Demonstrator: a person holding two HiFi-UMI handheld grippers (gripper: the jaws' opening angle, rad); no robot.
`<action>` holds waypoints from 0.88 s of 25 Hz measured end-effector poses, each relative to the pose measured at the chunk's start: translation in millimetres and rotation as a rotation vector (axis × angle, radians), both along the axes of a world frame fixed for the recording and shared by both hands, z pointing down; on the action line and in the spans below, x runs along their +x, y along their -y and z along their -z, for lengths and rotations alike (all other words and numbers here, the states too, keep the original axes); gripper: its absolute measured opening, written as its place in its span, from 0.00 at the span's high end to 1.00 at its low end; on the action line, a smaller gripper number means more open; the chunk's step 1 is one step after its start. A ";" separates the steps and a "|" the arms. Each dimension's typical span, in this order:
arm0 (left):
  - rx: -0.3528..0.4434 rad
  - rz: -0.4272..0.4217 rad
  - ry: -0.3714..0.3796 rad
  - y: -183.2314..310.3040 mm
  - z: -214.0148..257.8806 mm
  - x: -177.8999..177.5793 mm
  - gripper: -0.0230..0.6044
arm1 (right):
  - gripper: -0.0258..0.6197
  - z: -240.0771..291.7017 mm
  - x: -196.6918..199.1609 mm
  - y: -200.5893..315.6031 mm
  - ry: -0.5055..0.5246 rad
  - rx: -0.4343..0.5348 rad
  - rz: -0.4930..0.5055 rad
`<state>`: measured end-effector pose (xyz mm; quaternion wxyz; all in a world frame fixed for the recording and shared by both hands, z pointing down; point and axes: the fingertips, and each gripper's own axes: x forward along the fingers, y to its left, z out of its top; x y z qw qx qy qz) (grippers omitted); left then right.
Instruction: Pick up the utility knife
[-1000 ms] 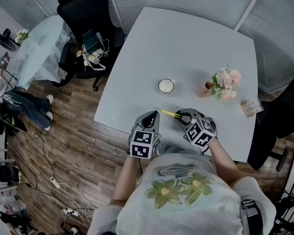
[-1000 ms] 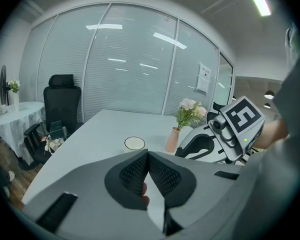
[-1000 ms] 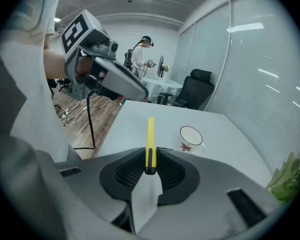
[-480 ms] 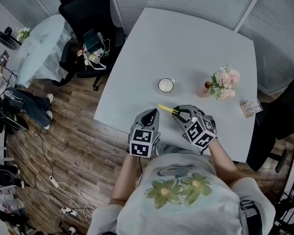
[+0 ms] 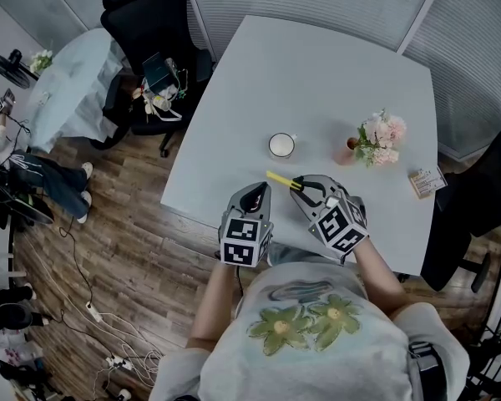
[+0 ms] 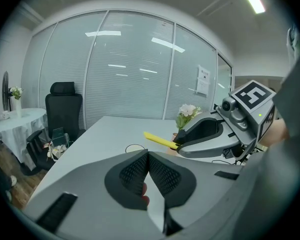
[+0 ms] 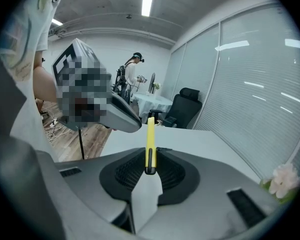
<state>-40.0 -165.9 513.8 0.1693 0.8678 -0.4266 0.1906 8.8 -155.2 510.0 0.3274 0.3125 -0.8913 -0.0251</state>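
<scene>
Right tongs: tipped down a little, over the near edge of the table.
Their grip: pinching one end of the yellow utility knife, which sticks out up off the table.
Left tongs: pressed together, just beside the right ones.
Table: white, with a cup and flowers.
Room: wood floor, black chair.

A pale grey table with rounded corners stands on a wood-plank floor. Near its middle sits a white cup, seen from above. To the right of the cup, apart from it, stands a small brown pot of pink and white flowers. A small printed card lies near the table's right edge.
</scene>
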 end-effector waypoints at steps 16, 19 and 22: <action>0.031 0.015 -0.014 -5.2 13.9 1.9 0.96 | 0.85 34.9 -5.1 -3.0 0.114 0.057 -0.053; 0.036 0.014 -0.015 -6.1 16.4 2.0 0.96 | 0.85 38.2 -3.8 -2.6 0.158 0.046 -0.085; 0.045 0.013 -0.019 -6.7 19.8 2.3 0.96 | 0.85 43.0 -3.6 -2.6 0.197 0.038 -0.104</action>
